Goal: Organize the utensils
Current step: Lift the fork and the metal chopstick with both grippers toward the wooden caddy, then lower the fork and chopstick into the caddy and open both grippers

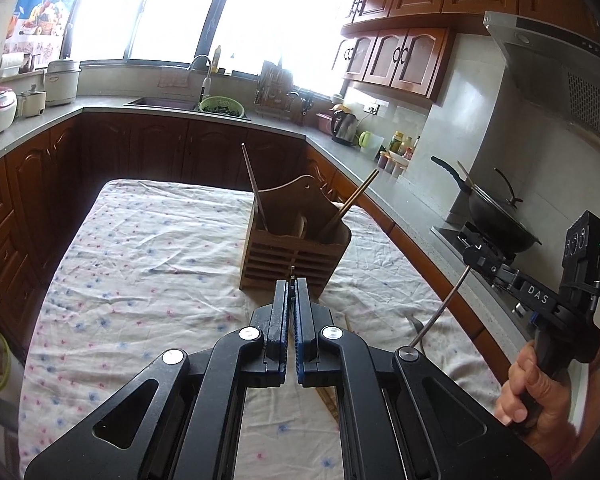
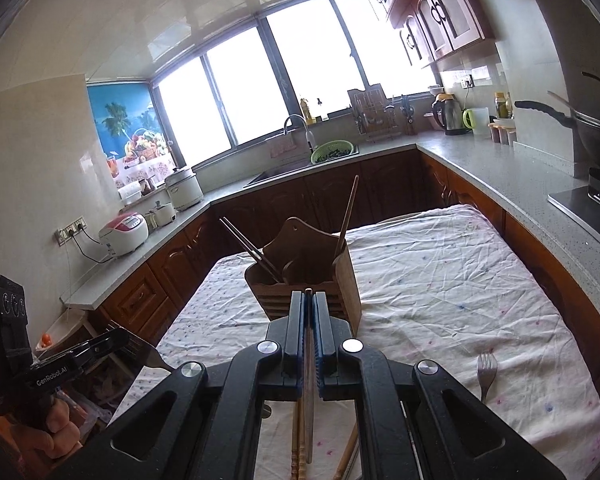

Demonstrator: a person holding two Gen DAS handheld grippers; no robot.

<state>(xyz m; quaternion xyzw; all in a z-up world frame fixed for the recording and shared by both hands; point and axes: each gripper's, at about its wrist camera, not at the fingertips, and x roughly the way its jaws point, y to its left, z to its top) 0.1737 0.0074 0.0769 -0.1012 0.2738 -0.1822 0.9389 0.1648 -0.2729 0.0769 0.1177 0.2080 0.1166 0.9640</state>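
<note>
Transfer step: left gripper point(image 1: 291, 280) clamped shut on thin metal handle point(image 1: 292, 269), right gripper point(image 2: 308, 296) likewise on slim steel utensil point(image 1: 440, 308), both near brown slatted wooden utensil holder point(image 1: 296, 240) on cloth-covered desk point(image 1: 160, 260). Next, probably: lifting, tipping upright, lowering into a compartment.

Black left gripper point(image 1: 291, 280) and right gripper point(image 2: 309, 294), blue-lined jaws, silver screws, bare-skinned hand point(image 1: 534, 396)

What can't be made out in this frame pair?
- Left wrist view: the metal utensil in the shut left gripper shows only its tip; the pads hide the rest.
- Right wrist view: the right gripper body covers most of its long utensil, so its type is unclear.
- Both views: the wooden holder front wall hides its compartment floors.
- Right wrist view: chopsticks on the cloth, cut by the bottom edge.
</note>
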